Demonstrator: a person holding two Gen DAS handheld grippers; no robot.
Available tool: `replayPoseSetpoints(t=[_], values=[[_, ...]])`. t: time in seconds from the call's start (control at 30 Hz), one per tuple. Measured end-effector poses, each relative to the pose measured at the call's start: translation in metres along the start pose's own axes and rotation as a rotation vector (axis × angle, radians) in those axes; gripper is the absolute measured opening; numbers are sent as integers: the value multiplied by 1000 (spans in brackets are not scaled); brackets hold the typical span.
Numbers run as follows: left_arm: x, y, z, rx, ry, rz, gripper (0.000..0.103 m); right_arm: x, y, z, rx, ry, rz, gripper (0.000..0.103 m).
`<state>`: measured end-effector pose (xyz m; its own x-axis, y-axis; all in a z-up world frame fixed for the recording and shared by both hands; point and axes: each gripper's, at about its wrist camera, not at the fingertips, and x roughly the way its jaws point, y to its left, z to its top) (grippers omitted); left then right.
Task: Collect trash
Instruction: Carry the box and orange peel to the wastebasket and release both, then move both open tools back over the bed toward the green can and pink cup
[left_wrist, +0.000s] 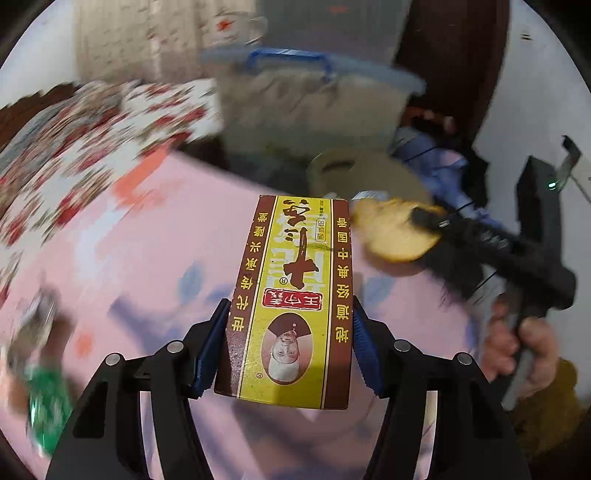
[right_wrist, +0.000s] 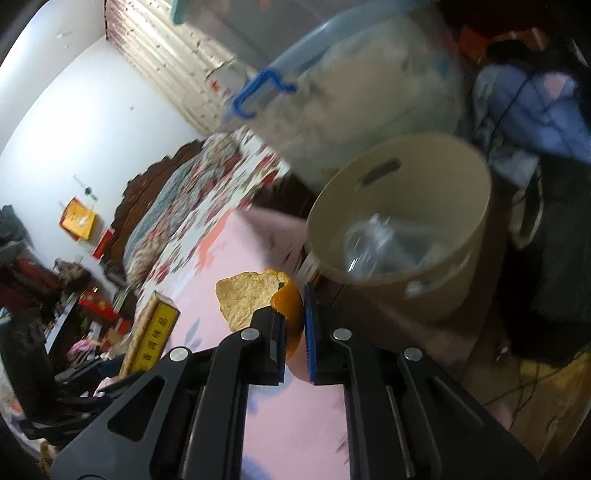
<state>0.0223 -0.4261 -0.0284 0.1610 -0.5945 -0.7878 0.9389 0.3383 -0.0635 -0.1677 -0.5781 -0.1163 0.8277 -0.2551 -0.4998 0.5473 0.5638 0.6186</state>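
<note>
Your left tool (left_wrist: 290, 345) grips the yellow-brown carton (left_wrist: 295, 295) above the pink bedsheet (left_wrist: 147, 240). Your right tool (right_wrist: 294, 332) is clenched on the orange peel (right_wrist: 255, 299), near the beige bin (right_wrist: 461, 184), which contains 1 clear plastic bottle (right_wrist: 384, 243).

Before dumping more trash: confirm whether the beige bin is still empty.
No, a crumpled clear plastic bottle already lies inside the beige bin, seen from the right wrist view.

Home bedroom: floral quilt (right_wrist: 192, 206) on bed, carved headboard (right_wrist: 147, 184).
</note>
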Motion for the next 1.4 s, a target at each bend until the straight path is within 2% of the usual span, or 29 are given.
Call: replayPoseSetpoints(t=[0.1, 0.23, 0.4, 0.43, 0.5, 0.57, 0.67, 0.8, 0.93, 1.1, 1.2, 1.3, 1.4], values=[[29, -23, 42, 56, -3, -64, 58, 3, -12, 25, 4, -43, -37, 10], [67, -49, 82, 81, 21, -115, 59, 10, -28, 56, 15, -77, -107, 10], [112, -73, 119, 146, 35, -67, 60, 27, -51, 80, 51, -86, -169, 15], [124, -78, 124, 160, 44, -51, 65, 32, -55, 82, 58, -76, -177, 16], [133, -81, 128, 169, 46, -2, 76, 41, -67, 85, 99, -46, -179, 29], [131, -79, 127, 159, 25, 10, 76, 39, -75, 83, 135, -64, -174, 75], [114, -69, 120, 114, 5, -31, 75, 23, -72, 78, 121, -138, -198, 75], [82, -56, 95, 83, -22, -51, 75, 6, -66, 64, 148, -168, -173, 75], [50, -43, 47, 67, -20, -57, 74, -4, -46, 41, 154, -156, -124, 75], [14, -24, -23, 60, 21, -26, 70, -2, -7, 4, 138, -87, -43, 75], [-13, 0, -64, 12, 39, -2, 70, 6, 21, -18, 108, -30, 11, 74], [-45, 33, -108, -73, 45, 66, 70, 18, 56, -41, 57, 34, 63, 73], [-71, 63, -138, -173, 43, 111, 70, 33, 89, -63, 9, 107, 101, 72]])
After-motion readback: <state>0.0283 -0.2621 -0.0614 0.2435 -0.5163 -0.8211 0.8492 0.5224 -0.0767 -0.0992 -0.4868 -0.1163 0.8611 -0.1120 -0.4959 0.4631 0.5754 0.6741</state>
